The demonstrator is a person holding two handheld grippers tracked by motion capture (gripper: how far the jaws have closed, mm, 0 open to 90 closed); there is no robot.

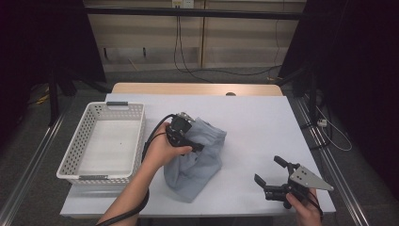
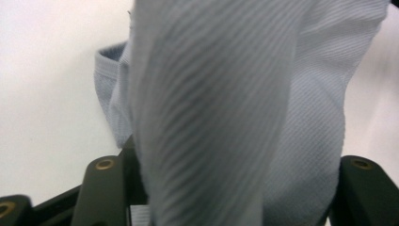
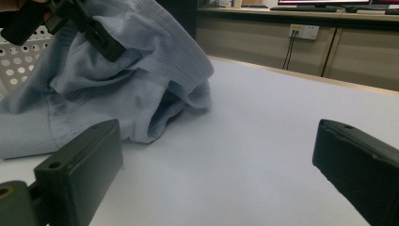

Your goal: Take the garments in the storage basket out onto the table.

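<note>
High view showing the left gripper (image 1: pixel 198 147) pressing down into the top of a pale blue knit garment (image 1: pixel 197 160) bunched on the white table (image 1: pixel 263 117), just to the right of the white perforated basket (image 1: pixel 75 141). Left gripper view looking straight into a thick ribbed fold of that garment, rising between the two black jaws and brushing both of them; jaws standing fairly wide, and not possible to tell whether the pads are pinching the cloth or merely flanking it. Right gripper view looking along widely parted, empty jaws of the right gripper (image 1: pixel 267 169), hovering low over bare table with the garment lying ahead and off to its left, well apart from it, and the left gripper sitting on the garment's highest ridge. Judging by this, handling the garment itself, most likely gathering or setting down the bunched cloth beside the basket. Next move probably calling for a firm pinch on one clear edge such as the hemmed band, bringing the idle right gripper across to take a second hold, and avoiding catching several layers at once.
</note>
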